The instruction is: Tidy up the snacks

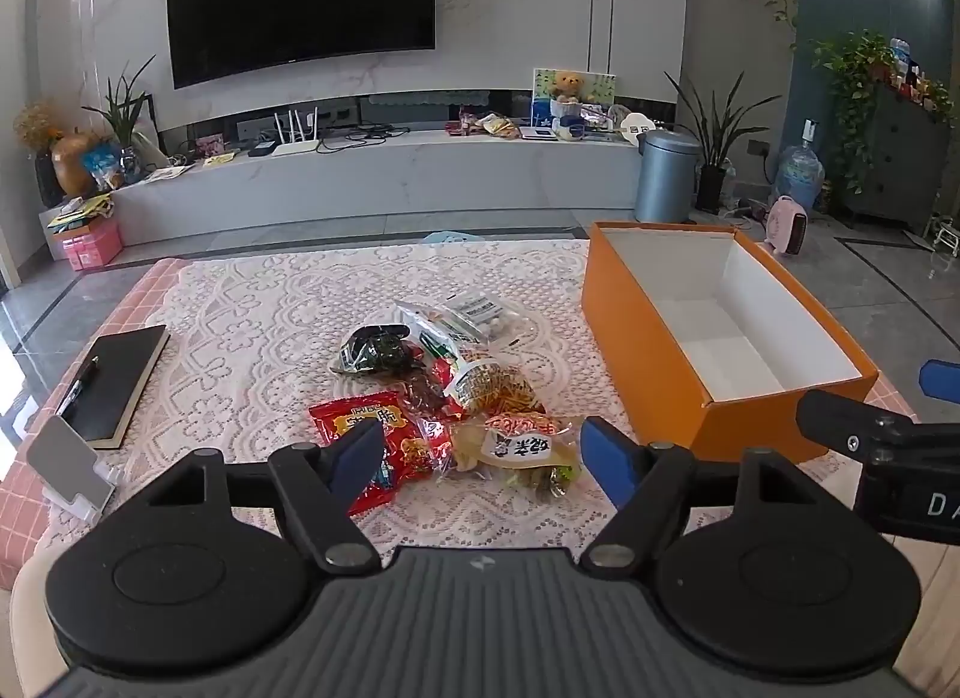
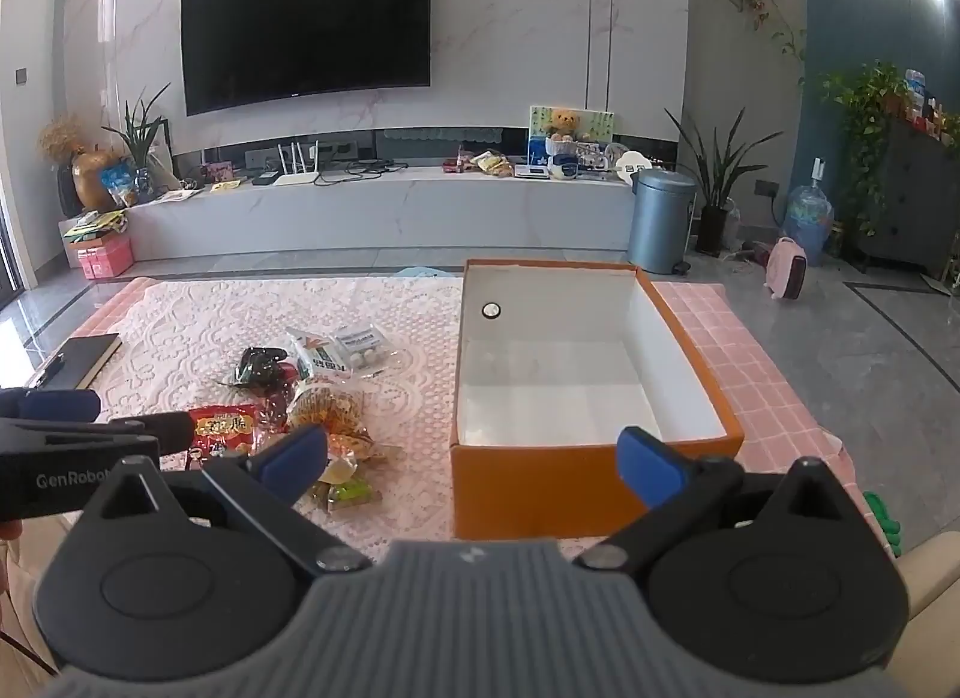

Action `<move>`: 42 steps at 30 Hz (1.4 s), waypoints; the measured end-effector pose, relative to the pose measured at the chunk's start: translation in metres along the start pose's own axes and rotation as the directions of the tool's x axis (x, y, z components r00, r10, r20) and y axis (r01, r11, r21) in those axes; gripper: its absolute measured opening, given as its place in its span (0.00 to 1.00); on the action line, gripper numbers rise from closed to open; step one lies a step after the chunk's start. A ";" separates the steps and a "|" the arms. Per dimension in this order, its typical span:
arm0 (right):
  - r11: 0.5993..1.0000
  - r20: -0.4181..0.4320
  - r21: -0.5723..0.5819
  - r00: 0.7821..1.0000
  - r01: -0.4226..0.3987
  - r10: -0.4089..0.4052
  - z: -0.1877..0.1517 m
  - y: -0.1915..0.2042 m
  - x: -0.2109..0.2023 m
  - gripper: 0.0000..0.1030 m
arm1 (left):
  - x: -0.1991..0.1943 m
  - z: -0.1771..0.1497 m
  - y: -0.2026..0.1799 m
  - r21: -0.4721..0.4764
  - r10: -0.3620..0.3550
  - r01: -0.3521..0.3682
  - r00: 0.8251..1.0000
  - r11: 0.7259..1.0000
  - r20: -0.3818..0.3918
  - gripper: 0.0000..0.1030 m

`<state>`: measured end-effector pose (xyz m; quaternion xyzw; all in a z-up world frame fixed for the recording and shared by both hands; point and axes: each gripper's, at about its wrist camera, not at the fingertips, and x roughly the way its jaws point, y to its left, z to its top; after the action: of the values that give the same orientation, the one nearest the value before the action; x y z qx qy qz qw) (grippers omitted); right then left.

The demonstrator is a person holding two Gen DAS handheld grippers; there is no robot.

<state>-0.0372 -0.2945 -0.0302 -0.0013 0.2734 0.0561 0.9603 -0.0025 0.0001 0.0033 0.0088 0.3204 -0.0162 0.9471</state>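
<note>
While both grippers are held wide open w/ nothing gripped, left gripper (image 1: 480, 458) and right gripper (image 2: 474, 461), snack pile (image 1: 444, 392) is seen left of orange box (image 1: 648, 362); "GenRobot" is read on left gripper.

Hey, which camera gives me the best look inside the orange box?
The right wrist view. The orange box sits almost straight ahead there, so its white floor, all four inner walls and a round hole in the far left wall show; it looks empty. The left wrist view shows it off to the right at an angle, its near wall hiding part of the floor.
</note>
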 end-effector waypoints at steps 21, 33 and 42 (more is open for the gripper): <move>1.000 -0.034 0.013 0.999 -0.006 0.006 -0.002 -0.001 0.007 0.97 | 0.000 0.001 0.003 -0.004 -0.006 0.006 1.000 1.000 -0.004 0.85; 1.000 -0.050 0.031 0.999 -0.004 0.005 -0.006 -0.004 0.011 0.97 | 0.001 0.001 0.002 -0.008 -0.003 0.003 1.000 1.000 -0.016 0.85; 0.999 -0.067 0.038 0.998 0.003 0.000 -0.007 -0.004 0.016 0.97 | 0.004 -0.001 0.002 -0.016 -0.003 0.002 1.000 1.000 -0.029 0.85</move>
<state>-0.0266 -0.2968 -0.0451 0.0149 0.3062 0.0501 0.9505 0.0008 0.0022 0.0001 0.0009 0.3342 -0.0148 0.9424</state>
